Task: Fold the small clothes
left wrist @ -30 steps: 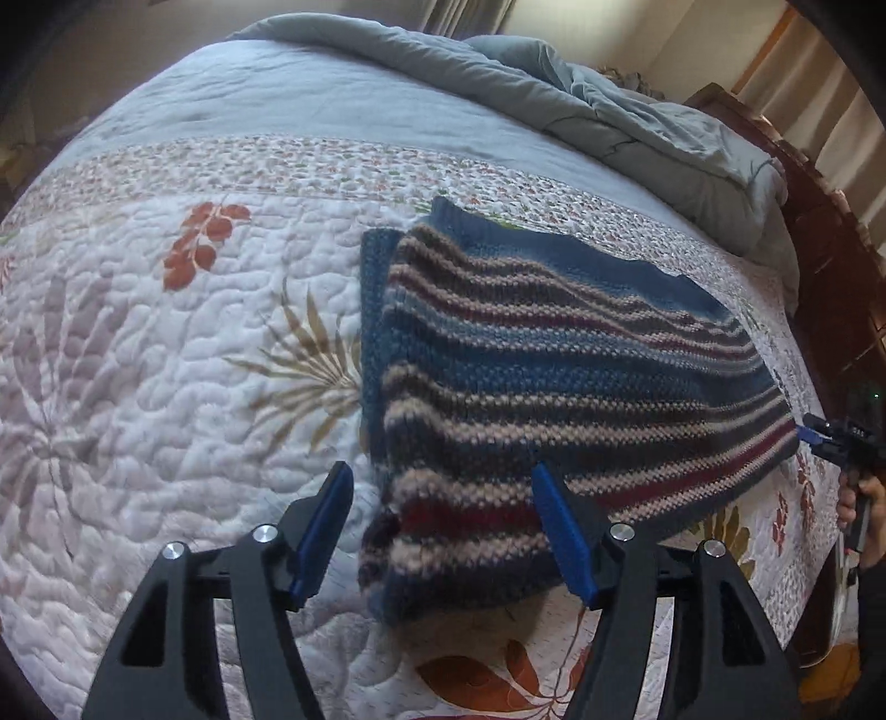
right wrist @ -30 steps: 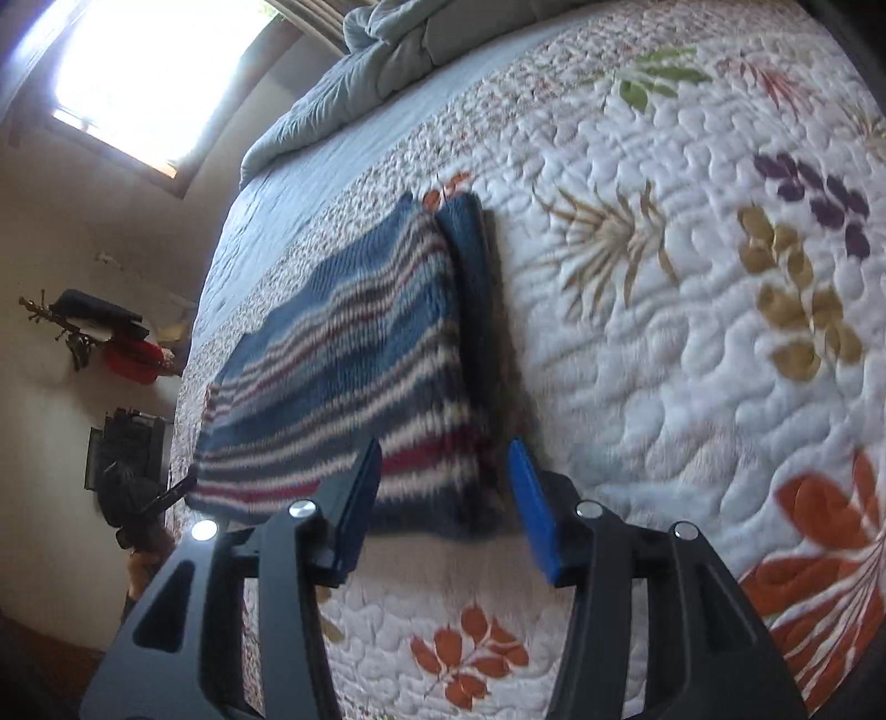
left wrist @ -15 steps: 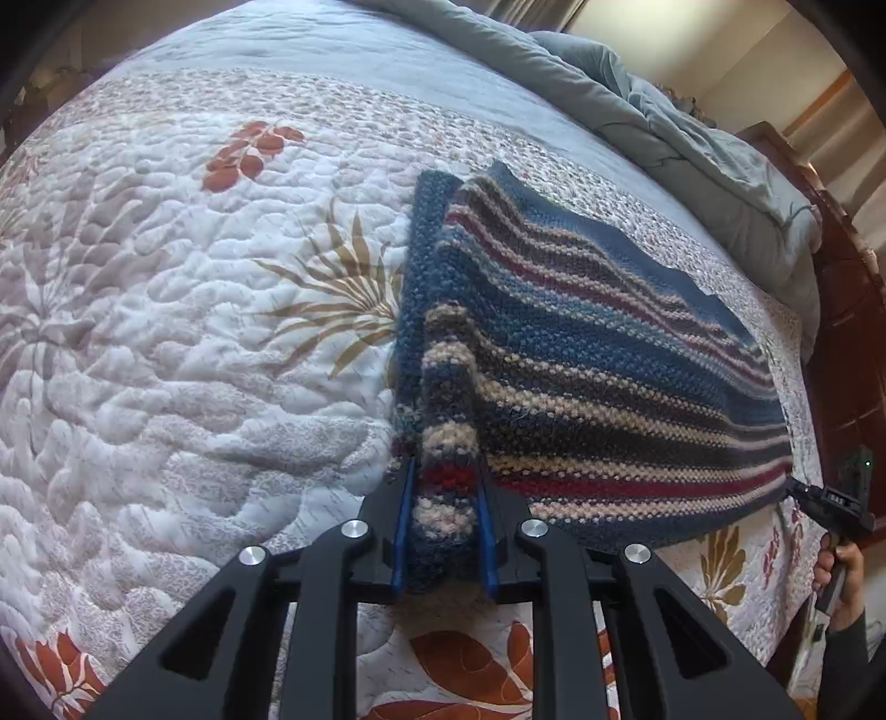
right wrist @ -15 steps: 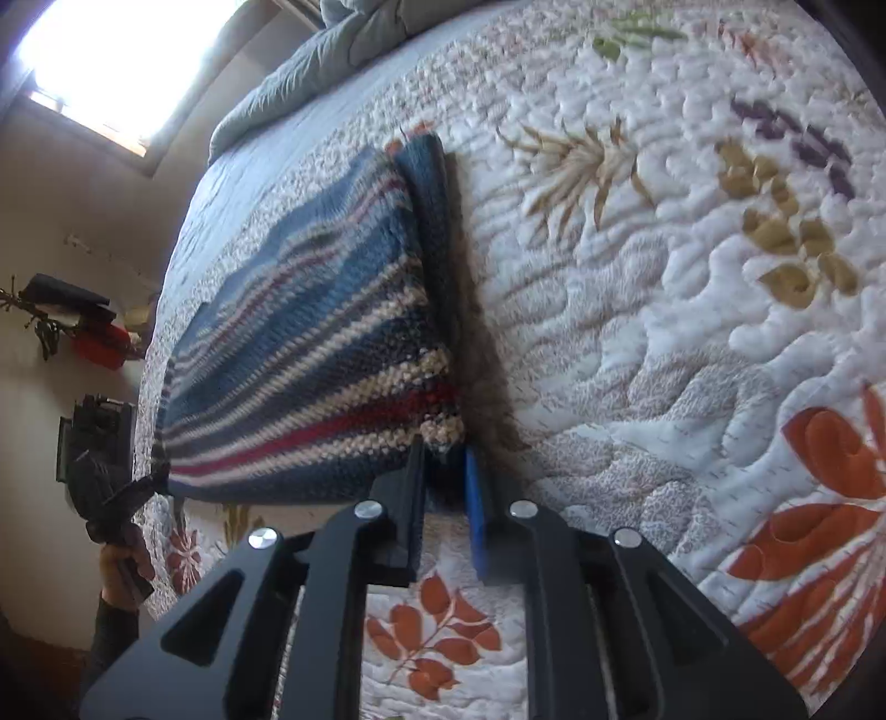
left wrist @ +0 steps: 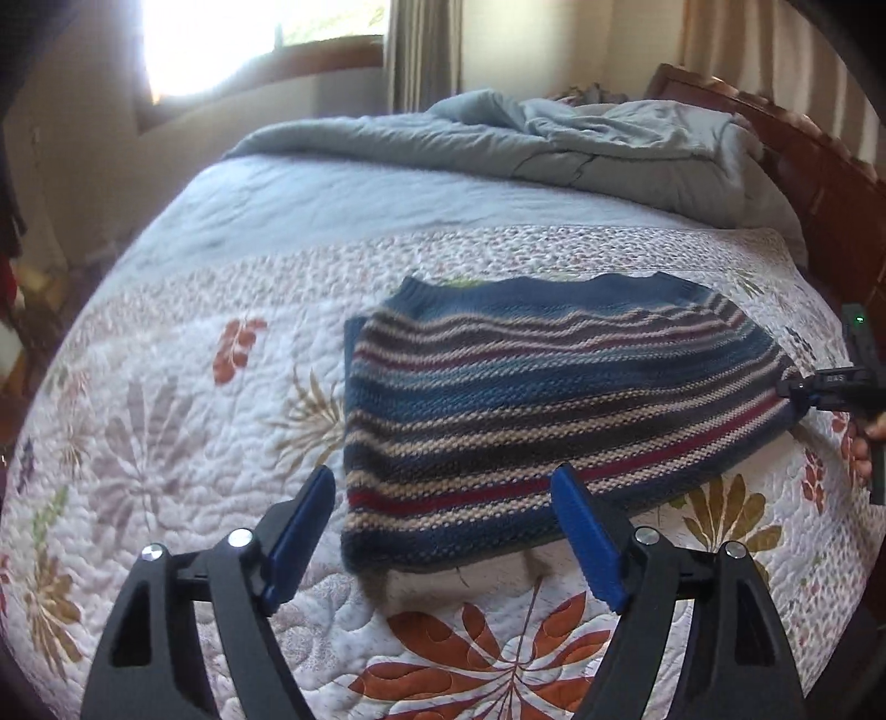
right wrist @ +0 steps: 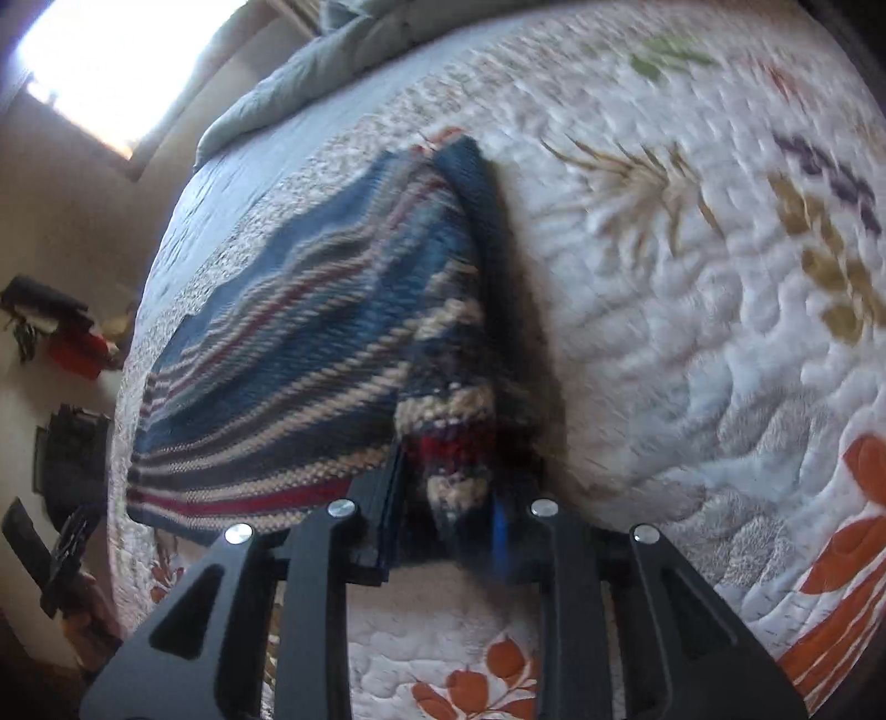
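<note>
A striped knit sweater in blue, tan and dark red lies folded on the quilted bed. My left gripper is open and empty, with its blue pads either side of the sweater's near edge and a little above it. My right gripper is shut on the sweater's near corner and lifts it slightly off the quilt. In the left wrist view the right gripper shows at the sweater's right corner.
The floral quilt covers the bed. A crumpled grey duvet lies at the far end by the wooden headboard. A bright window is behind.
My left gripper let go of the sweater's edge, opened and pulled back. My right gripper stays shut on its corner and has lifted it a little.
</note>
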`<state>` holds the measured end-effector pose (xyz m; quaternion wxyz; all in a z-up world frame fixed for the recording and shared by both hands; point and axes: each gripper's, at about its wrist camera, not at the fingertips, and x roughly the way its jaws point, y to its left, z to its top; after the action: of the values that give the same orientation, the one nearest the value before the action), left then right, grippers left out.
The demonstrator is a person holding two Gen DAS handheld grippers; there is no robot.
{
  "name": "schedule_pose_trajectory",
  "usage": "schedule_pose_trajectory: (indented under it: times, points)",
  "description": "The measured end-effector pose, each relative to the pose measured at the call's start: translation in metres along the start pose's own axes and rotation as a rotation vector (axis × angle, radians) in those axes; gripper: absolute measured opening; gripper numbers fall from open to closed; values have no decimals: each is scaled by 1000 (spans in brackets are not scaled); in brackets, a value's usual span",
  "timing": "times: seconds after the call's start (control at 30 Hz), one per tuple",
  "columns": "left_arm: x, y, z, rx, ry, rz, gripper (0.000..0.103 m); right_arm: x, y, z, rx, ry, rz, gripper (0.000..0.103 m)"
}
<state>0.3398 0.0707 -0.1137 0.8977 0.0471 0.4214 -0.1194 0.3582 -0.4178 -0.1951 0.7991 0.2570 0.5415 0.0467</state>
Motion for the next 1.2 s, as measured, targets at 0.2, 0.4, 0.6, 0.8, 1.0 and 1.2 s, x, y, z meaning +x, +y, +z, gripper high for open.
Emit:
schedule_pose_trajectory:
  times: [0.2,0.4,0.6,0.8,1.0,1.2]
  points:
    - [-6,-1,8,69,-37,7,82,-41,36,-3,-97,-166,-156,51]
    - [2,12,10,69,-38,5,84,-53,97,-11,-218,-258,-169,55]
    - [22,50,13,-70,42,-84,86,23,191,-33,-379,-116,-26,55]
    - [57,96,7,-242,159,-95,88,87,255,-34,-423,-49,88,54]
    - [76,100,-15,-243,211,-82,88,129,276,-51,-512,64,18,57]
    - [74,108,-8,-232,210,-90,88,104,307,-48,-536,33,94,57]
